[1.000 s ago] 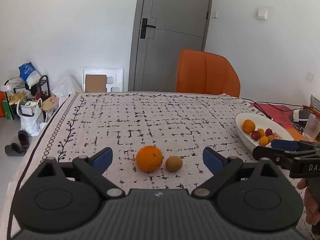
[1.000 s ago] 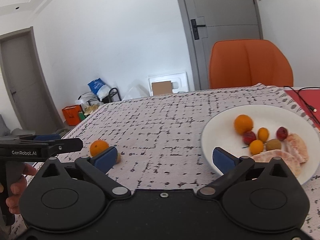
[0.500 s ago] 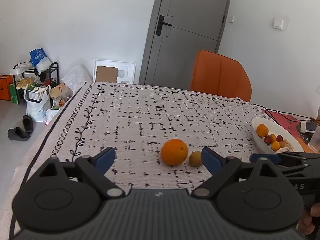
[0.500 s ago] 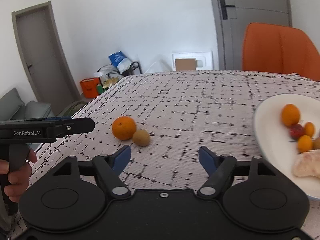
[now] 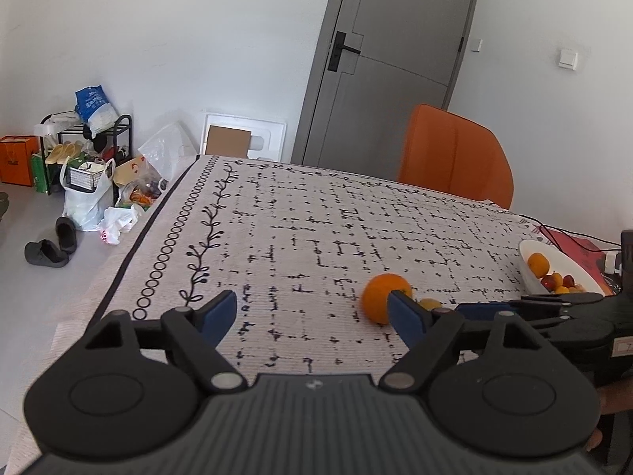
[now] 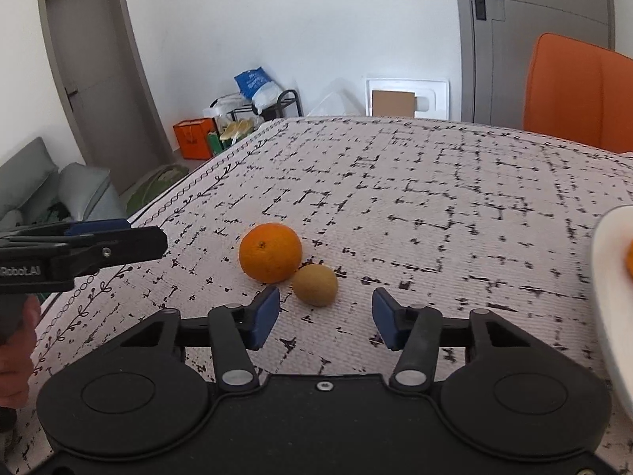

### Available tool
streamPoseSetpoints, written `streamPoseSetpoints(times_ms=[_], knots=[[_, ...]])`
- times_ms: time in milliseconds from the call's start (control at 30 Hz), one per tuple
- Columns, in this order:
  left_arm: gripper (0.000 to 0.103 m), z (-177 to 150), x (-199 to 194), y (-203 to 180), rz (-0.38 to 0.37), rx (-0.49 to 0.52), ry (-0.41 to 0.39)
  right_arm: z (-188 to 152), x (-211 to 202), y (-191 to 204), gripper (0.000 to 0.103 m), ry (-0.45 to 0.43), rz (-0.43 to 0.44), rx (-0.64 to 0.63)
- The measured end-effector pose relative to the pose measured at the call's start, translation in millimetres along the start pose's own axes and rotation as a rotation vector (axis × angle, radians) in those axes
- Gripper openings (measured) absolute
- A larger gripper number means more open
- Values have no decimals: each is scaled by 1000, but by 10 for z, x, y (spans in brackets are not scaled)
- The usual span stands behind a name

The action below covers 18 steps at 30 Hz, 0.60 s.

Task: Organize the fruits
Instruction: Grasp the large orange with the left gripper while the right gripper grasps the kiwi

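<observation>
My right fingers [image 6: 277, 308] are closing with nothing between them yet; the kiwi [image 6: 315, 285] lies on the cloth just beyond their tips, low in the centre of the right wrist view. The left fingers [image 5: 219, 310] are also narrowing on empty air, and the orange [image 5: 380, 297] sits partly behind the right-hand blue pad, lower right of the left wrist view.

The orange [image 6: 270, 252] and kiwi are touching, the kiwi tucked at the orange's lower right. I judge the kiwi light, slightly soft and easy to bruise, its fuzzy skin giving decent grip; I would take it across its short middle with modest pressure. The orange looks heavier, firm and round, likely to roll if nudged, so I would pinch it at its widest part.

The tabletop [image 6: 455, 206] carries a woven cloth with black dashes, which should slow rolling. The white plate [image 5: 532, 273] of fruit stands at the right edge of the left wrist view. Beyond are a grey door [image 5: 395, 59], an orange chair [image 5: 455, 154] and bags by a rack [image 5: 87, 166] at the left.
</observation>
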<state>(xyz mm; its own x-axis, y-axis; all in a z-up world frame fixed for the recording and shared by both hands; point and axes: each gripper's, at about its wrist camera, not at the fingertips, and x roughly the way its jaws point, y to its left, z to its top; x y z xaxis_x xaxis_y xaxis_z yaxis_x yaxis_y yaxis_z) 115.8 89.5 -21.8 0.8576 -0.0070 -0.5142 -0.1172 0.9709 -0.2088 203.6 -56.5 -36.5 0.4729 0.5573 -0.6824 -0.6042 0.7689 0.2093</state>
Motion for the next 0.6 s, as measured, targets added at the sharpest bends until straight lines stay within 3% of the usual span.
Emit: streamPoseSetpoints(times_ms=[100,133,200,233,600], knots=[[81,-3,20,24,4,-1,6,1,62,18,50,1,6,4],[81,-2,27,27,5,-1,7,2,68,31,46,-1,5,0],[81,8,43,20,5,0,9,7,90,50,27,-2,-4,-12],[81,11,47,15,4,1,9,17,98,44,25,-1,-8,-14],[81,33,192,-266,-49,50,29,-69,-127,-86,25,-22,-17,17]])
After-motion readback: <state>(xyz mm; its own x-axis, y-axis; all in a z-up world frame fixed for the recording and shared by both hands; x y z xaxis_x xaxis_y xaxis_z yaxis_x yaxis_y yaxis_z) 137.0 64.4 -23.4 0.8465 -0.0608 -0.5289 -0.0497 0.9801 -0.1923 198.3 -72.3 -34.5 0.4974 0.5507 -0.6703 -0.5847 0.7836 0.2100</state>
